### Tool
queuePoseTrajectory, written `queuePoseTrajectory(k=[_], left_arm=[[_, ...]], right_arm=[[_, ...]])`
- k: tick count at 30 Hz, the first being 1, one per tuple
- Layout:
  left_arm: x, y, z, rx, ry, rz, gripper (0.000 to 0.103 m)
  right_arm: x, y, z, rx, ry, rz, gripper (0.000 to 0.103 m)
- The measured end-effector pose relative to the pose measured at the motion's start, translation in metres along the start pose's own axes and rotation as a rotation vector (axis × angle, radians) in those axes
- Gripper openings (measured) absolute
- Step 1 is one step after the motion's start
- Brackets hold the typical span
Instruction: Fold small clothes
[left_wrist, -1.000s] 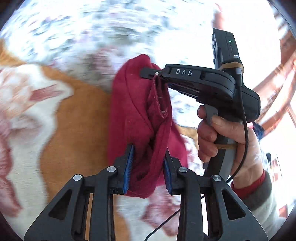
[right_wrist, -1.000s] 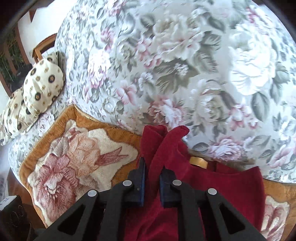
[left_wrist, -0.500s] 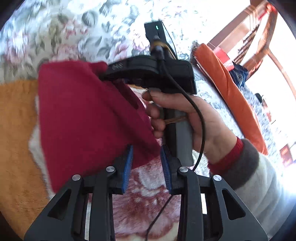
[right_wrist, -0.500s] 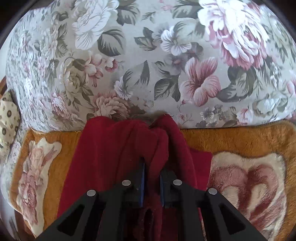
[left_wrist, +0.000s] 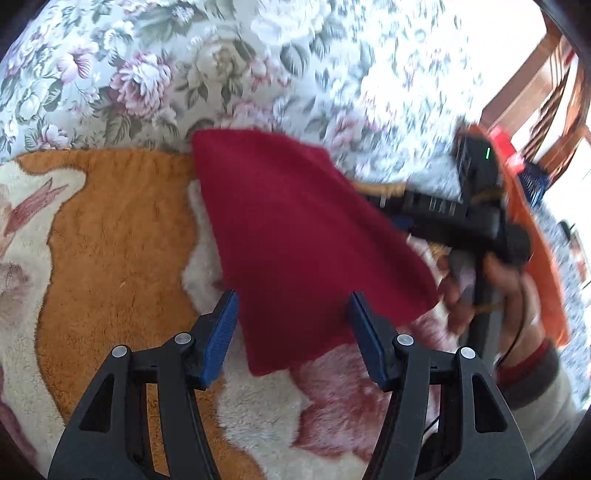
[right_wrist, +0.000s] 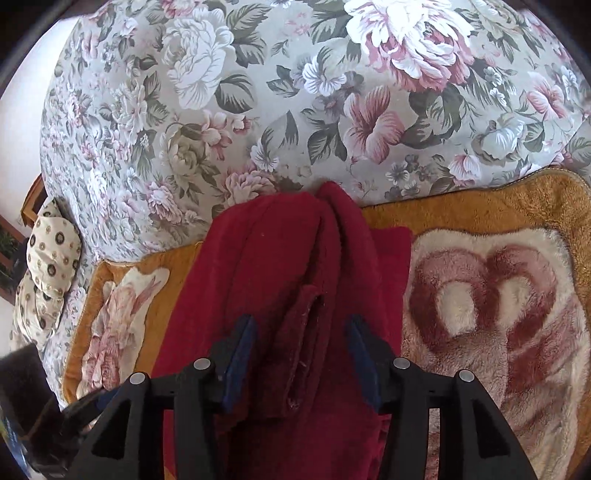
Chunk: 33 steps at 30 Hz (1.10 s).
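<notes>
Sofa back (right_wrist: 229, 110): grey floral upholstery rising behind everything; a spotted cream cushion (right_wrist: 48, 258) sits at its far left end.
Blanket (left_wrist: 110, 236): plush, orange with cream and pink flower shapes, spread over the seat and carrying the garment; its rear edge meets the sofa back.
Red garment (left_wrist: 306, 240): a small fleecy dark-red piece lying on the blanket, its top corner touching the rear edge where the floral fabric begins. From the left wrist view it looks like one smooth folded panel; from the right wrist view a bunched ridge (right_wrist: 332, 229) runs down its middle, with a hemmed flap lying between the right fingers.
Orange cloth (left_wrist: 535, 236): lies at the right end of the sofa, behind the right hand.
Right hand (left_wrist: 476, 284): blurred, wrapped round the black handle at the garment's right edge.
Left tongs (left_wrist: 291, 332): spread wide, blue pads on either side of the garment's lower edge, not pinching it.
Right tongs (right_wrist: 301, 354): also spread wide over the red fabric, holding nothing.
</notes>
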<state>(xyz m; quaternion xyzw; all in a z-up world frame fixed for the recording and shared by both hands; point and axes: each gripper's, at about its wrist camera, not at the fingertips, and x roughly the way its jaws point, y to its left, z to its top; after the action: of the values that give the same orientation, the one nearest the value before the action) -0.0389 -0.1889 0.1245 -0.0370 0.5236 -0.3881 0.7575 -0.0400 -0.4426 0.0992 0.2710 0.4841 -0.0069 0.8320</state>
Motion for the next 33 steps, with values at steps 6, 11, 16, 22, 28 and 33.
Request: queuePoseTrajectory(k=[6,11,16,22,28,33], left_arm=[[0.023,-0.004,-0.006,0.032,0.065,0.046,0.062],[0.026,0.001,-0.006,0.004,0.075,0.04,0.062],[0.023,0.0,-0.009,0.009,0.076,0.045,0.062],[0.028,-0.001,-0.005,0.012,0.081,0.054,0.063],[0.002,-0.004,0.003,0.027,-0.016,0.017,0.063],[0.005,-0.001,0.003,0.018,-0.016,0.038,0.063]], right_arm=[[0.012,-0.01,0.007,0.128,-0.02,0.11,0.055],[0.01,0.001,0.01,0.132,-0.04,0.161,0.055],[0.003,-0.006,0.002,0.173,-0.069,0.253,0.064],[0.015,0.02,-0.006,0.005,-0.034,0.117,0.051],[-0.012,0.032,-0.003,-0.11,-0.114,0.026,0.024],[-0.027,0.024,-0.001,-0.166,-0.122,-0.099,0.024]])
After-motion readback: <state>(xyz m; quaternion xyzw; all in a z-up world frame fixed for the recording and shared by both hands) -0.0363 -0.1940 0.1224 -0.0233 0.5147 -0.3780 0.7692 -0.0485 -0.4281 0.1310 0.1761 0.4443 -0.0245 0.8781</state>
